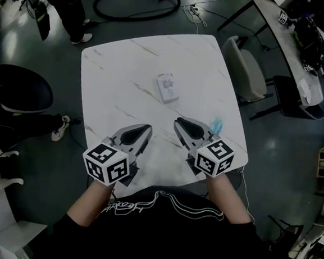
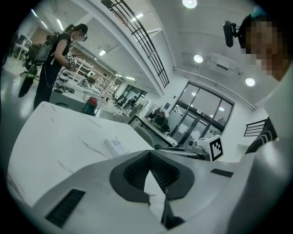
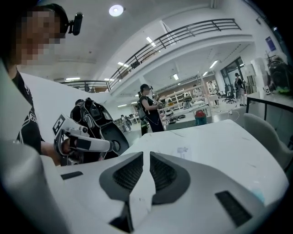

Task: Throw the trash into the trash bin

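Ahead of the fingertips, a white packet [image 1: 167,87] is lying on the table [image 1: 117,66]. Left gripper [image 1: 146,131] and right gripper [image 1: 179,123] are holding their fingers together, empty.

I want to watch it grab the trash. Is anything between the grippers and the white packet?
Nothing visible. Only bare table lies between the white packet and the left gripper and right gripper. A blue scrap sits aside, by the right one.

A flat, white rectangular packet [image 1: 167,87] with grey print lies face-up near the middle of the marble table [image 1: 117,66]. A small, crumpled light-blue scrap [image 1: 216,124] rests beside the table's right edge.
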{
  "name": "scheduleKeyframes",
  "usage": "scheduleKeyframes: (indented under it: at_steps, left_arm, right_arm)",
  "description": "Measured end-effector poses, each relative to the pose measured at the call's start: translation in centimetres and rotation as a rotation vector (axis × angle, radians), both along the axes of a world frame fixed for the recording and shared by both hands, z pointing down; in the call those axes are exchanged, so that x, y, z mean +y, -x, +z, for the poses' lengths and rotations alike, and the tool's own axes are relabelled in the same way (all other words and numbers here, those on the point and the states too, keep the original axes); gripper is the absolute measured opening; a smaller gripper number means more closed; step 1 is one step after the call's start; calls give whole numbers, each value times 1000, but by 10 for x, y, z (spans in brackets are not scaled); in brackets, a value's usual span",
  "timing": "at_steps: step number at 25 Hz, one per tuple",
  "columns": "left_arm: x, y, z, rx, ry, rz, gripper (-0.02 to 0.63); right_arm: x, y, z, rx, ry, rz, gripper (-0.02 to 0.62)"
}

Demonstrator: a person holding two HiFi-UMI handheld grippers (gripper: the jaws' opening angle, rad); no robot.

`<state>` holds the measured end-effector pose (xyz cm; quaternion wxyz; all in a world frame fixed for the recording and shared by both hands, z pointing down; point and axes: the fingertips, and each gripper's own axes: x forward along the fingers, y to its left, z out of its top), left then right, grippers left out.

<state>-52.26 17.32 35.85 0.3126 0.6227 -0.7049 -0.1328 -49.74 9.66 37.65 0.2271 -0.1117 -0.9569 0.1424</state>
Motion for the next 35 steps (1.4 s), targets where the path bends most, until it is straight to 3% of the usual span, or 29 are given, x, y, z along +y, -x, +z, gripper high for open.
scheduleKeyframes:
  at_steps: [4, 11, 16, 22, 35]
  left_arm:
    - [-4, 14, 16, 26, 22, -11, 5]
    - [-6, 36, 40, 72, 54, -45, 5]
    - [-2, 56, 57, 118, 78, -121, 5]
    - [2, 62, 71, 143, 112, -158, 5]
    - [20, 66, 79, 150, 141, -220, 5]
  right_arm:
    - [-10, 20, 23, 41, -24, 23, 69]
    - [-35, 53, 56, 77, -50, 125, 235]
    - [-51, 70, 77, 101, -178, 183, 329]
    - [-58, 85, 111, 189, -285, 181, 348]
    - [-64, 102, 139, 250, -278, 204, 347]
